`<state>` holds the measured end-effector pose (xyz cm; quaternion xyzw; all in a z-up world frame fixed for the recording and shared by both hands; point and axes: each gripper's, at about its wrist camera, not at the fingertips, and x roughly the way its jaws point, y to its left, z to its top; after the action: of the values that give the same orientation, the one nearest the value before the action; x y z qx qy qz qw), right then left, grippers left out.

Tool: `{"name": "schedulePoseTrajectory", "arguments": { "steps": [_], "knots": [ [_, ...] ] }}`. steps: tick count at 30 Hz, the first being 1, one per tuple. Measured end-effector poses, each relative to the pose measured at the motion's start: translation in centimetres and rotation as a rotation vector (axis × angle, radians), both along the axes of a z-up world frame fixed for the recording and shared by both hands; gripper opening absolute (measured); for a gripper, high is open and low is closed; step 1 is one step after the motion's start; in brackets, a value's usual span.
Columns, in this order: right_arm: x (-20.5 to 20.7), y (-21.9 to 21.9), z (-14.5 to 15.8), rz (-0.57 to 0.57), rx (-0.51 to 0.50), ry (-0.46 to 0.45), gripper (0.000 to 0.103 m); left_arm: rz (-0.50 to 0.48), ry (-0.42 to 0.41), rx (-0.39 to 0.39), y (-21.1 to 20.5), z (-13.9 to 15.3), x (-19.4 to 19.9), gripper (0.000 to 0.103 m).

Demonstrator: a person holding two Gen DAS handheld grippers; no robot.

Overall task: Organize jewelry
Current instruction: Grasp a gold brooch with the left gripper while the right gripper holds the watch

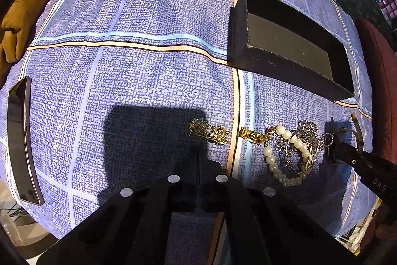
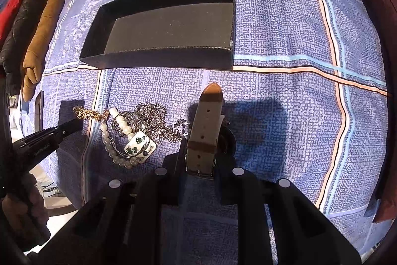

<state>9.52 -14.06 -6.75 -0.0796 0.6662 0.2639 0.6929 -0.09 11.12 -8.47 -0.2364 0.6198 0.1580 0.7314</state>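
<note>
Left wrist view: the left gripper hangs with jaws closed on nothing, just short of the gold chain at its 12 o'clock. The pearl bracelet and silver chain lie at 2 o'clock, the empty black box farther off at 1 o'clock. A phone lies at 9 o'clock.

Right wrist view: the right gripper is clamped on the wristwatch, strap pointing to 12 o'clock toward the box. The step seems to be the watch's pickup; next it must lift clear of the silver chain touching it at 10 o'clock, a likely snag.
</note>
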Motion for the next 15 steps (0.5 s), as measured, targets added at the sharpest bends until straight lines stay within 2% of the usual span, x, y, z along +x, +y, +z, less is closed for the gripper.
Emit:
{"name": "schedulePoseTrajectory", "arguments": {
  "steps": [2,3,4,6,9,12,15],
  "knots": [
    [0.0,-0.1,0.0,-0.003,-0.001,-0.001,0.019,0.013,0.002,-0.004,1.1,0.1,0.3,0.001],
    [0.0,-0.2,0.0,-0.003,-0.001,0.0,0.019,0.015,0.001,-0.013,1.5,0.0,0.6,0.006],
    [0.0,-0.2,0.0,-0.002,-0.002,-0.001,0.019,0.014,0.002,-0.013,1.8,-0.1,0.1,0.021],
    [0.0,-0.2,0.0,0.001,-0.004,-0.003,0.019,0.02,-0.004,0.002,2.6,-0.1,0.6,0.041],
    [-0.1,0.0,0.0,0.009,-0.009,-0.007,0.019,0.027,-0.015,-0.008,4.0,-0.4,2.4,0.04],
    [-0.2,0.1,0.0,0.011,-0.011,-0.007,0.019,0.019,-0.002,0.009,3.5,-0.5,3.8,0.016],
    [-0.3,0.2,0.1,0.018,-0.013,-0.011,0.019,0.021,-0.014,0.017,3.0,0.2,4.3,0.016]
  ]
}}
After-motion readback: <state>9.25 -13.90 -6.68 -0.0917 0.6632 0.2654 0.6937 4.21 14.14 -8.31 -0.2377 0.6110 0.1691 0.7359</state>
